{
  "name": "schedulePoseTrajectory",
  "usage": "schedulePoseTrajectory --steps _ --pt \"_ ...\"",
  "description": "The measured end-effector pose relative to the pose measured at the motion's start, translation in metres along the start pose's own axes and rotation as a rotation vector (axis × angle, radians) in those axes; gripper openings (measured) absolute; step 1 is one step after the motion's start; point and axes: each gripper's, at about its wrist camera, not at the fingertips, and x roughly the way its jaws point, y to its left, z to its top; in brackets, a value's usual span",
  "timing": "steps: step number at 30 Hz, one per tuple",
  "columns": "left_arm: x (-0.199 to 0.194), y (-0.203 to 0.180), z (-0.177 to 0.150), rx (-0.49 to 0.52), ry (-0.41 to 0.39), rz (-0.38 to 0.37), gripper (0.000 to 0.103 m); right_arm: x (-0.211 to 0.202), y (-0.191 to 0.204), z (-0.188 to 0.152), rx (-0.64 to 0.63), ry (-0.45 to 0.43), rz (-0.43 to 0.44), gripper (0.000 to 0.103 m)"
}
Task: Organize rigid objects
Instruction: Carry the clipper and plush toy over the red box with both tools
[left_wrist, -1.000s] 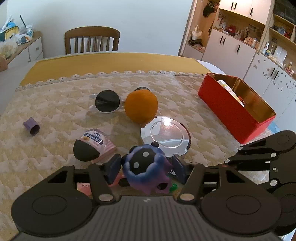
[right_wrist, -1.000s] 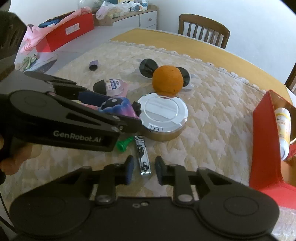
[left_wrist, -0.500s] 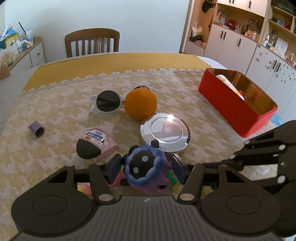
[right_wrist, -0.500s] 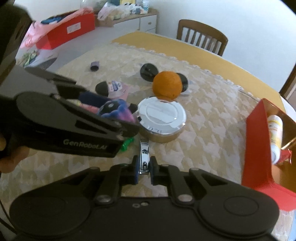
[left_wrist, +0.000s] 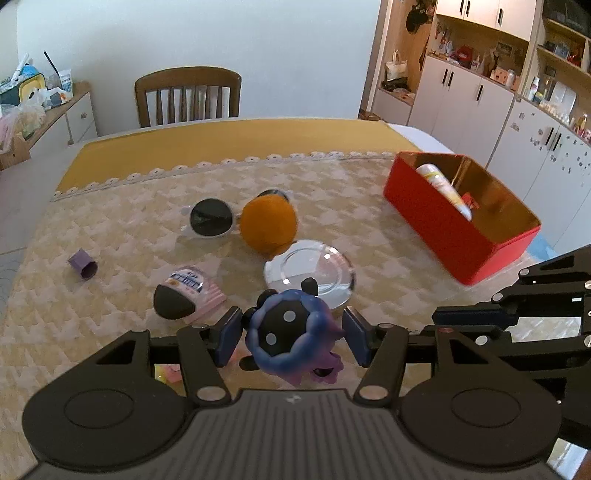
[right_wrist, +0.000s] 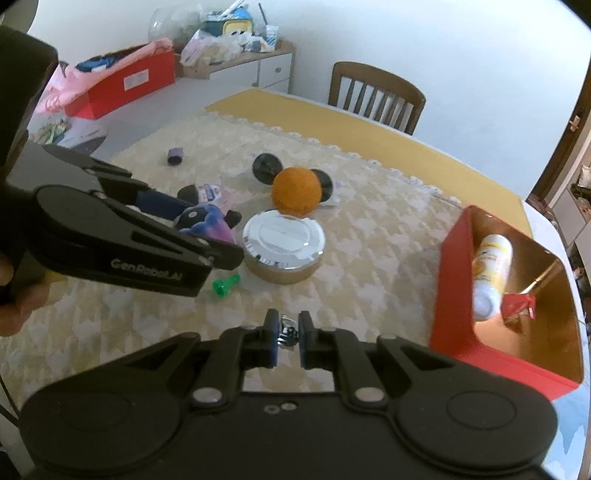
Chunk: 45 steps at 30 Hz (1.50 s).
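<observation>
Right wrist view shows the right gripper clenched on a small nail clipper, the narrow metal piece pinched between the blue pads and lifted clear of the tablecloth; the jaws have just been closing on it. The red box sits just to the right of that gripper, already holding a white-and-yellow bottle. In the left wrist view, the left gripper has a blue-and-purple spotted toy between its pads, which seem to press its sides, though the contact is hard to confirm; the red box lies well off to the right of it. The main risk, as I judge it, is the clipper: it is thin, smooth and caught only near one end, so it could pivot or slip out on the way to the red box. The toy is rounded and could roll out of a light hold. Both grippers sit close together on the near side of the red box, so a crossing move could knock them together, or sweep the silver round tin and the green piece to the left of the box.
</observation>
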Motion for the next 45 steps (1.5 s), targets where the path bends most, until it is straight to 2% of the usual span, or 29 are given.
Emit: schedulePoseTrajectory --steps 14,25,38,45 --pt "-0.028 -0.05 0.039 0.036 -0.059 -0.04 0.059 -0.055 -0.047 0.007 0.037 -0.126 -0.049 0.009" --pt "-0.028 -0.098 0.076 0.08 -0.097 -0.072 0.059 -0.078 -0.099 0.005 0.064 -0.195 -0.103 0.009" --pt "0.014 -0.16 0.122 0.181 -0.079 -0.107 0.059 -0.072 -0.171 -0.01 0.111 -0.193 -0.143 0.009" --pt "0.06 -0.191 0.146 0.183 -0.021 -0.11 0.059 -0.053 -0.205 -0.023 0.141 -0.156 -0.145 0.009"
